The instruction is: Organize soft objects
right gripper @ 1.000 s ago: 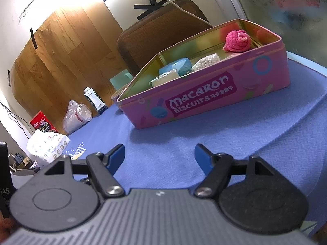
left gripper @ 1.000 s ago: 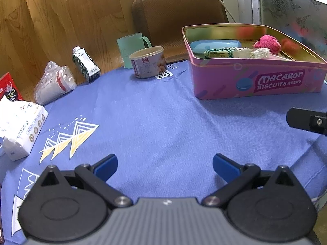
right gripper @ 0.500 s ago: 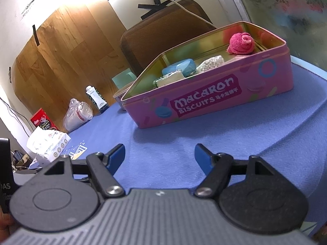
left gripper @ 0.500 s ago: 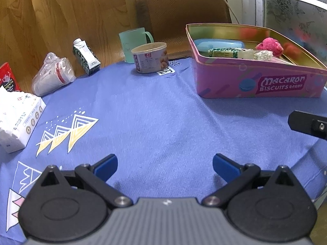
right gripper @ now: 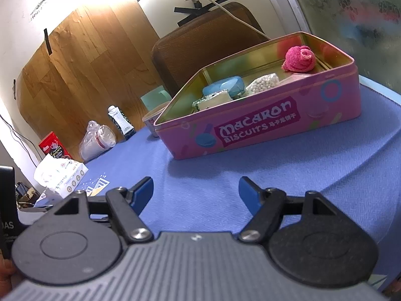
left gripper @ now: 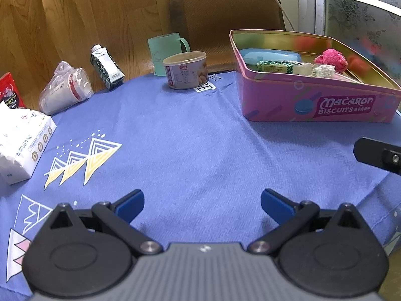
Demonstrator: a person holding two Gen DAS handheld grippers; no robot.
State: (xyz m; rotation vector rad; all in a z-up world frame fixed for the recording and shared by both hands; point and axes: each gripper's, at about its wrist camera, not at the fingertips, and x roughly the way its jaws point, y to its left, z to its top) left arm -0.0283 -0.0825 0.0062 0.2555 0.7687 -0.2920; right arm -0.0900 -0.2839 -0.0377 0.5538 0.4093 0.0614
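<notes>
Ahead of the left tool (left gripper: 202, 204), whose fingertips (left gripper: 130, 204) are blue on black arms, the desk (left gripper: 195, 150) wears a periwinkle-blue cloth printed with yellow-and-white triangles (left gripper: 82, 161). To its front right stands a pink tin (left gripper: 318, 100) (gold inside) lettered in white with blue macaron drawings. In it lie a bright pink fuzzy ball (left gripper: 330, 59), a pale blue case (left gripper: 269, 55) and a green-and-white speckled packet (left gripper: 275, 66). Further ahead, a mint-green mug (left gripper: 166, 51) and a dark green-and-white carton (left gripper: 106, 66).
</notes>
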